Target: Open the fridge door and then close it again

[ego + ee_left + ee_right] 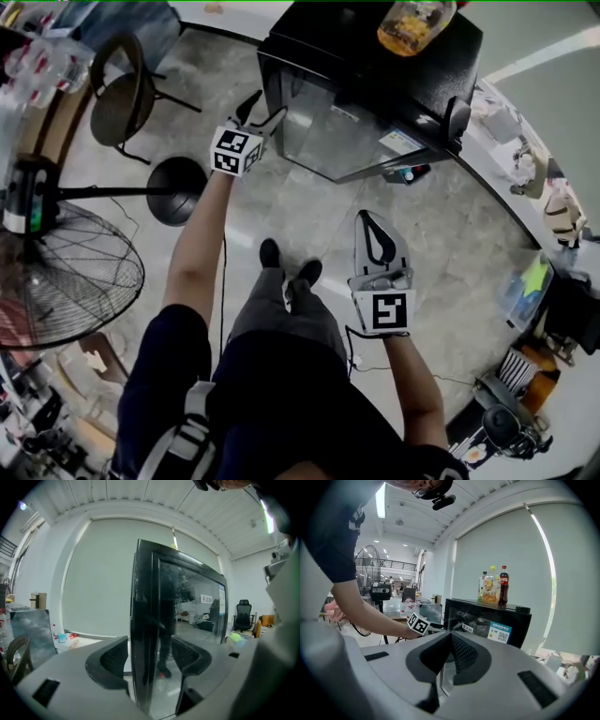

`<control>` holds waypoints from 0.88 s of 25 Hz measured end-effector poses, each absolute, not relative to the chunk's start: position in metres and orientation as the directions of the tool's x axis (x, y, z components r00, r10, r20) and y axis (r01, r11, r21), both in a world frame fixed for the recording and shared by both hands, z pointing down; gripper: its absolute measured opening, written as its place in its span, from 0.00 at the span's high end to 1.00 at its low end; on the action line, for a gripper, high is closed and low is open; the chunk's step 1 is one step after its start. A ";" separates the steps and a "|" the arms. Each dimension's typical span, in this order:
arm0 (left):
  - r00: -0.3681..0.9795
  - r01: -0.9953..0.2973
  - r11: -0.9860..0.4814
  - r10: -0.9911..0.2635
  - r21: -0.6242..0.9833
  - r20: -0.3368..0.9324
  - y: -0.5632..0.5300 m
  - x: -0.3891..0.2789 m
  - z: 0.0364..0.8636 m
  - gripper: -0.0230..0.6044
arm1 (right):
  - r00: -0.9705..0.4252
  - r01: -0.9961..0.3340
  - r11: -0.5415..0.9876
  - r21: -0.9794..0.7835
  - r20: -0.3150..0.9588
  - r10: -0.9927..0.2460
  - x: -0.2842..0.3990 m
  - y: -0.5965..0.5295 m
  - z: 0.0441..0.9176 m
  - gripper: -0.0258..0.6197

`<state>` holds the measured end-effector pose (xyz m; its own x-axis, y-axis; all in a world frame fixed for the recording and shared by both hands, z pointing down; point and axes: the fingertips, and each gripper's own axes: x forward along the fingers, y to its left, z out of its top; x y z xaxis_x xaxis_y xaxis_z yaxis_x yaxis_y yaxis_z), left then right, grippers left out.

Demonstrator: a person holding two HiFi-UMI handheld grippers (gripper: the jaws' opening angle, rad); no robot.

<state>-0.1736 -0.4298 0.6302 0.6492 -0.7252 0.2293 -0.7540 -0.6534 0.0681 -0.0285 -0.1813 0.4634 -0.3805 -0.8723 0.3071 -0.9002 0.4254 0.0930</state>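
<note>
bottles (491,588) atop fridge (487,620), fan (70,277) at left

Bottle (412,23) on fridge (356,75), cropped by head view's top edge

I'm staring at a glossy black fridge (394,66), an orange-yellow jar (412,23) glowing on top. My left gripper (262,108) and right gripper (367,221) are showing pale grey, with black fingers (110,660) and black-and-white checker-marked cubes (234,150). The floor (281,216) is looking mottled grey.

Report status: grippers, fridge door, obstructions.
Left gripper straddles edge of open fridge door, grip unclear. Right gripper shut, empty. Nothing seen blocking the door.
</note>
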 end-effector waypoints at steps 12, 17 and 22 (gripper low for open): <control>0.718 -0.686 -0.723 -0.657 0.075 0.231 -0.445 -0.167 0.632 0.58 | -0.357 -0.910 0.405 0.086 0.333 -0.873 -0.020 -0.179 0.478 0.93; 0.717 -0.684 -0.725 -0.651 0.075 0.248 -0.444 -0.170 0.632 0.62 | -0.360 -0.912 0.404 0.069 0.337 -0.870 -0.022 -0.176 0.482 0.93; 0.706 -0.696 -0.714 -0.660 0.078 0.255 -0.444 -0.170 0.632 0.63 | -0.370 -0.909 0.411 0.064 0.326 -0.870 -0.024 -0.175 0.483 0.93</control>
